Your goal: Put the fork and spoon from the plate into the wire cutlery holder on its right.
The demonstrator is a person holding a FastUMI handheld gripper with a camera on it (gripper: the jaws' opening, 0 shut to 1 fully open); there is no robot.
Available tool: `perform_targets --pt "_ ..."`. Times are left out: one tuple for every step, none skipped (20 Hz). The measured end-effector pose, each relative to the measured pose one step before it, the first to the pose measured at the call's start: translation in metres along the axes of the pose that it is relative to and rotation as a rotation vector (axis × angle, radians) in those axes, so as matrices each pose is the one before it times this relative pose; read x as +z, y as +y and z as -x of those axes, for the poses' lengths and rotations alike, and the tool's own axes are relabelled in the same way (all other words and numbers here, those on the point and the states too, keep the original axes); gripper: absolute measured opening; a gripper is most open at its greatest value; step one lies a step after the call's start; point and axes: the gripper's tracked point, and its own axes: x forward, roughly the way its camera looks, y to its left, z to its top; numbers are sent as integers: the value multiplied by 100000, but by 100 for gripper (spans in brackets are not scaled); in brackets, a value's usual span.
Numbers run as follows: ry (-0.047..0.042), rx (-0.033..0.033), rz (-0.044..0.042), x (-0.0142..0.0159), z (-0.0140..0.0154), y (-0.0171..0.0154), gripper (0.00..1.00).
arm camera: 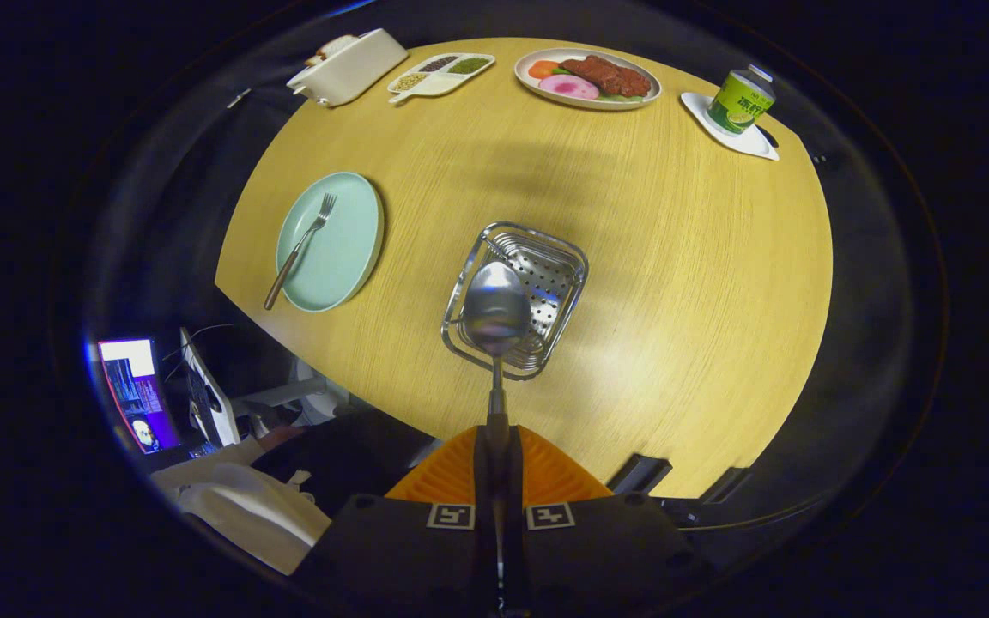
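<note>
The fingers [495, 446] pinch the spoon [495, 318] by its handle, bowl pointing to 12 o'clock over the wire cutlery holder [546, 266] just ahead.

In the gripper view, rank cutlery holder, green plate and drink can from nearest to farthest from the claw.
The claw is shut on the spoon.
1. Cutlery holder, just ahead, under the spoon bowl.
2. Green plate, off to the left, with the fork.
3. Drink can, at the far right edge of the table.

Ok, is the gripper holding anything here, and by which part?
Yes: the gripper is shut on the spoon, gripping its handle end, with the bowl out ahead over the wire cutlery holder.
</note>
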Motion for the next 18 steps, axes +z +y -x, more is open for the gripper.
perform_targets --pt "2263 -450 169 29 -180 -213 7" --pt "1564 -798 496 231 -218 -209 7" --pt "1869 -444 911 95 -184 -74 7" --pt "2232 -655 849 -6 -248 -56 7" --pt "1598 -969 584 45 -258 -217 7" --pt "858 -853 443 233 -189 -116 7" --pt "597 -718 36 138 -107 -100 7" --pt "26 -46 -568 257 -90 26 8" --pt "-307 311 -1086 253 158 25 8" --pt "191 476 -928 165 61 151 9" --pt "-55 519 -7 161 31 -16 9" --pt "-580 6 -342 308 235 -92 10" --pt "-700 709 -999 212 286 -25 13" --pt "-1393 1139 -640 424 176 102 15" --pt "-2231 754 -33 643 827 -81 26" --pt "-2972 454 -478 554 593 -194 26" --pt "-3223 1700 -1160 618 900 206 38" --pt "-3390 152 -1209 680 783 4 58"
